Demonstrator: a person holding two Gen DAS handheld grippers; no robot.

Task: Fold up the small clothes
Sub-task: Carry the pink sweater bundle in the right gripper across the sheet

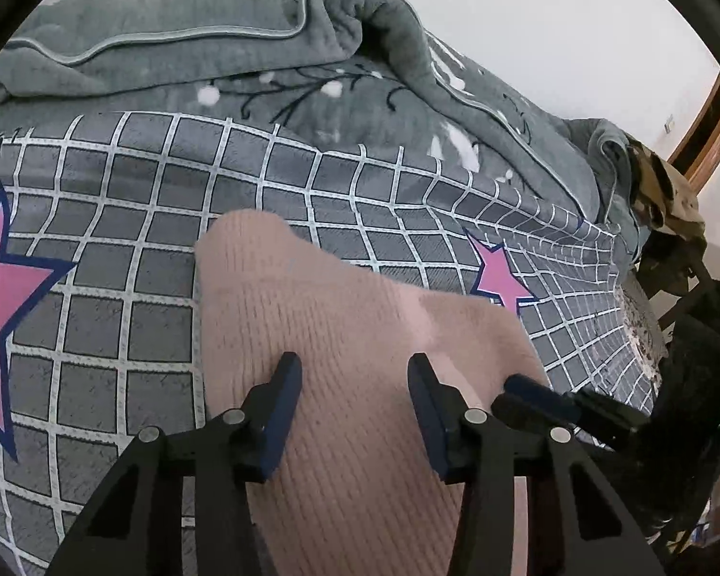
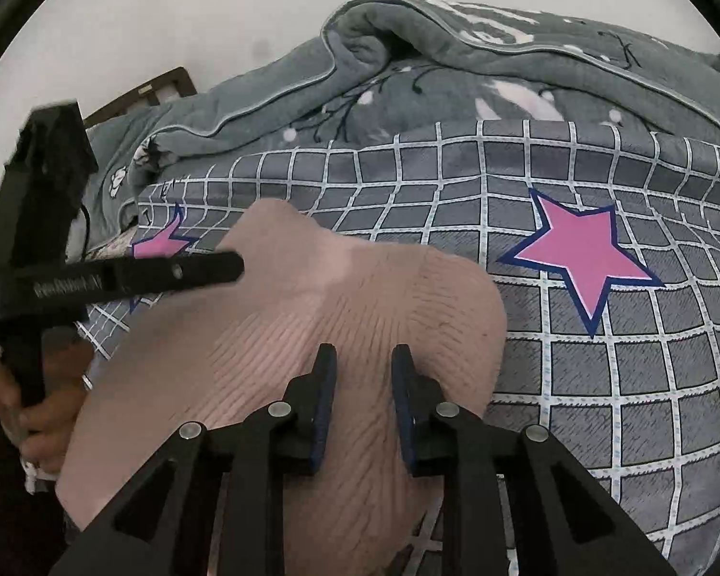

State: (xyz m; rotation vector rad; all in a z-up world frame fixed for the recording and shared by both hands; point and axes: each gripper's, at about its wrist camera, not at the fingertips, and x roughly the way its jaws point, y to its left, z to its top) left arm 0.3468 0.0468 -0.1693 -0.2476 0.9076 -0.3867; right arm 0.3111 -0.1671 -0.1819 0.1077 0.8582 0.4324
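Your pink knit (image 1: 341, 336) lay on the checked sheet (image 1: 134, 201), its ribbed cloth spread between two pink stars (image 2: 581, 259), with the grey quilt (image 1: 177, 53) bunched behind it. Your left gripper (image 1: 355, 365) hung over the knit with its jaws partly apart, and nothing was pinched between them. Your right gripper (image 2: 360, 353) stood narrower, jaws a small gap apart above the knit's right edge; whether the pads caught any cloth you could not tell. Your left hand (image 2: 33, 398) gripped its handle at the knit's left side.
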